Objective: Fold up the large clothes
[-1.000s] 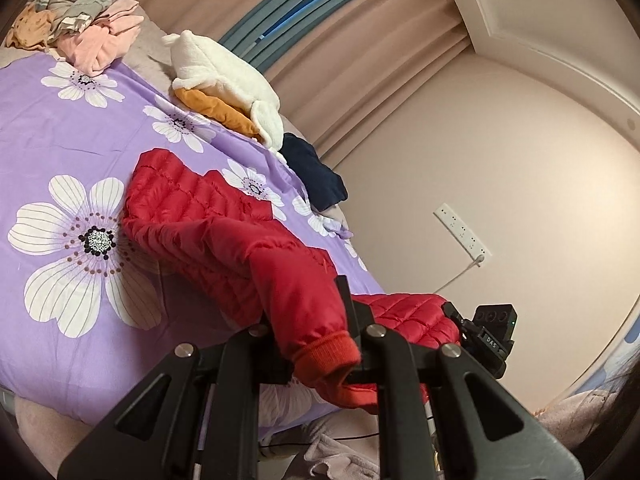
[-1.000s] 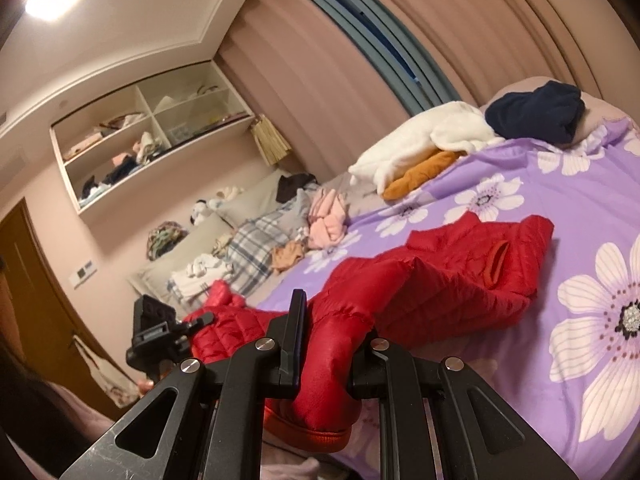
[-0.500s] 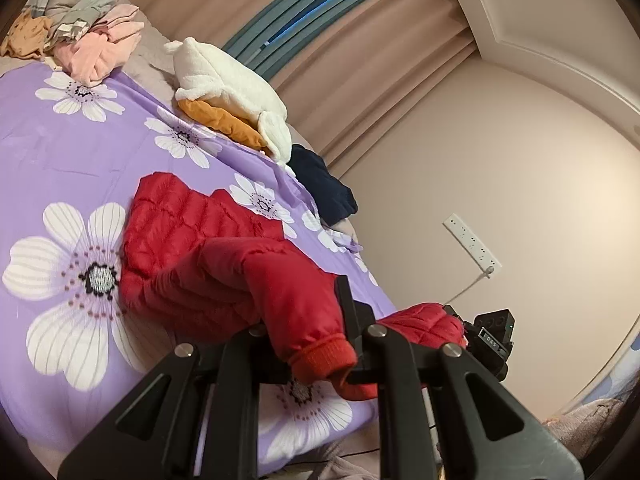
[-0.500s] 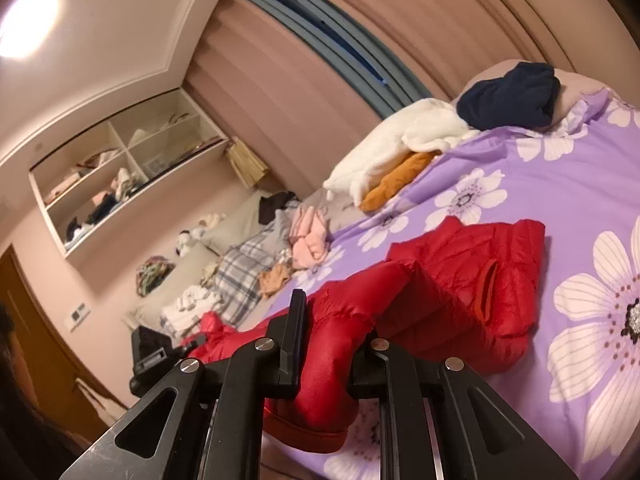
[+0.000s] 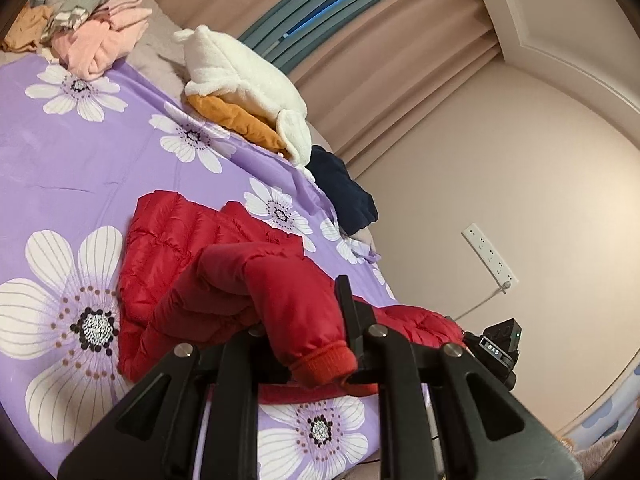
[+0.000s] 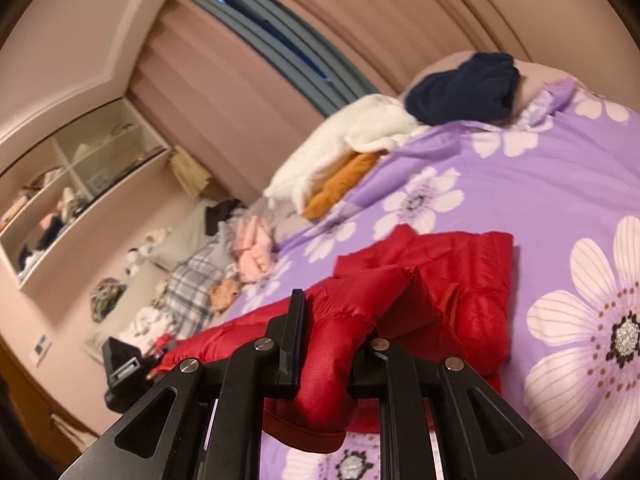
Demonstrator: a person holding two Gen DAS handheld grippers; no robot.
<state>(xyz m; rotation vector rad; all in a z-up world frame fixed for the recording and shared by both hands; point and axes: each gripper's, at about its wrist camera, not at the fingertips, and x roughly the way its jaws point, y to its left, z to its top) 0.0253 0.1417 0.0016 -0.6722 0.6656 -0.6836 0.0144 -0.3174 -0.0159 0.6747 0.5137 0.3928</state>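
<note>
A red quilted puffer jacket (image 5: 176, 248) lies on the purple flowered bedspread (image 5: 80, 160), its body stretched away from me. My left gripper (image 5: 308, 344) is shut on one sleeve near its ribbed cuff (image 5: 324, 364), which sticks out toward the camera. In the right wrist view the same jacket (image 6: 460, 276) spreads over the bedspread (image 6: 540, 184). There my right gripper (image 6: 332, 356) is shut on the other red sleeve (image 6: 332, 344), whose end hangs below the fingers. Both sleeves are lifted a little over the jacket's body.
A white fleece (image 5: 240, 76) on an orange garment (image 5: 236, 120), a navy garment (image 5: 344, 192) and a pink pile (image 5: 100, 40) line the bed's far edge. The other hand's gripper (image 5: 496, 348) shows at right. Wall shelves (image 6: 72, 184) and a plaid heap (image 6: 192, 288) stand beyond.
Both grippers have carried their sleeves forward over the bed, so more flowered bedspread shows below them. The jacket's body has bunched up closer. The right wrist view has rolled.
</note>
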